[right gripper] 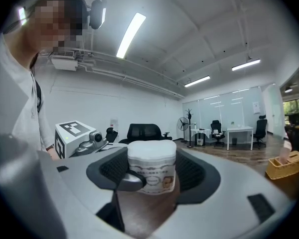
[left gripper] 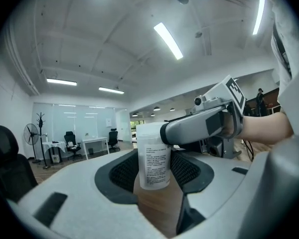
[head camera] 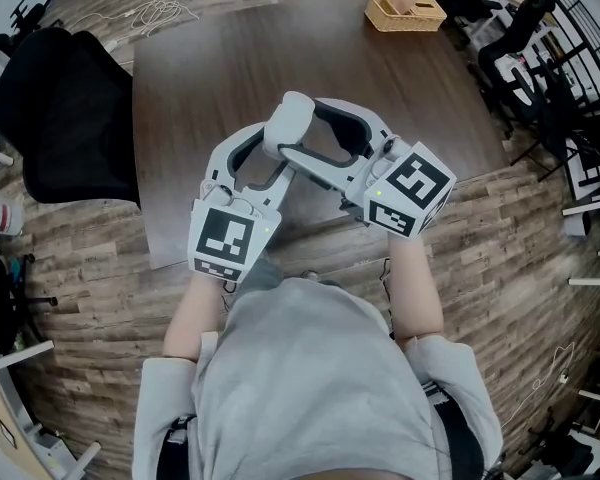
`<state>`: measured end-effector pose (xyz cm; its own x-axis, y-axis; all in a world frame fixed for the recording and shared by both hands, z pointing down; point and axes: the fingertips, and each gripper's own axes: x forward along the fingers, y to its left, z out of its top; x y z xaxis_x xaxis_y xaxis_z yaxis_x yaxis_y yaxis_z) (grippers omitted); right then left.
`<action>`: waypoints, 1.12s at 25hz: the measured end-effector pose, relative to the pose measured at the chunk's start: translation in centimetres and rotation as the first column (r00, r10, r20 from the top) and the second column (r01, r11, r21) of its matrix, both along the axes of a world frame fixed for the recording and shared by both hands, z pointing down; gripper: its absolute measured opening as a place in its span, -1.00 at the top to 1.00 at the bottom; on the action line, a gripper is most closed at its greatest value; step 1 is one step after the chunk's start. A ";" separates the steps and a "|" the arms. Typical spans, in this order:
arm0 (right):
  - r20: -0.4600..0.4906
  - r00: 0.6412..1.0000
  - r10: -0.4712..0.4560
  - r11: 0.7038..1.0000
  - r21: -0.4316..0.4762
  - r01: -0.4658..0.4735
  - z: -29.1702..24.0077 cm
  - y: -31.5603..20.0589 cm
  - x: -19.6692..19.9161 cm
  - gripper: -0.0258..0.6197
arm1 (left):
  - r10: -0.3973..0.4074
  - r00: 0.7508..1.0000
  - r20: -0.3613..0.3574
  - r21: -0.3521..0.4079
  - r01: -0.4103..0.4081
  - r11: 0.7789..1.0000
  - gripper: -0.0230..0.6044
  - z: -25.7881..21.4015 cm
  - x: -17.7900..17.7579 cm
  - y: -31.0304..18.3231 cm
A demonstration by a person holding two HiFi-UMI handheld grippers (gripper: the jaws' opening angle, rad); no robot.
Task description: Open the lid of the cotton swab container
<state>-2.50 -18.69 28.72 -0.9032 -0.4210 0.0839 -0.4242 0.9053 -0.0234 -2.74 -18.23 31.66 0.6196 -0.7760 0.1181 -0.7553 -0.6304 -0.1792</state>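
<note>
Over table's (head camera: 230,58) near edge, your left gripper (left gripper: 154,176) clamps cotton swab container (left gripper: 153,153), right gripper (right gripper: 150,183) clamps lid (right gripper: 151,150). Likely light, slick plastic; grip the lid's rim.

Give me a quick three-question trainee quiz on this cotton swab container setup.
1. True or false: the lid of the cotton swab container is already off.
2. What sits at the far corner of the table? A. basket B. mug C. laptop
3. Which tongs grip the container nearer its lid?
Key: 1 false; 2 A; 3 the right tongs.
</note>
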 end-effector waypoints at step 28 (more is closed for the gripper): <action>0.007 1.000 0.017 0.997 0.071 -0.018 -1.5 -0.5 0.3 0.08 | 0.043 0.998 0.056 -0.052 -0.040 0.998 0.33 1.5 0.5 0.0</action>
<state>-2.25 -19.17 27.19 -0.8960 -0.4415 0.0477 -0.4401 0.8972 0.0381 -2.23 -18.26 33.16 0.6420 -0.7421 0.1928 -0.7180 -0.6701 -0.1882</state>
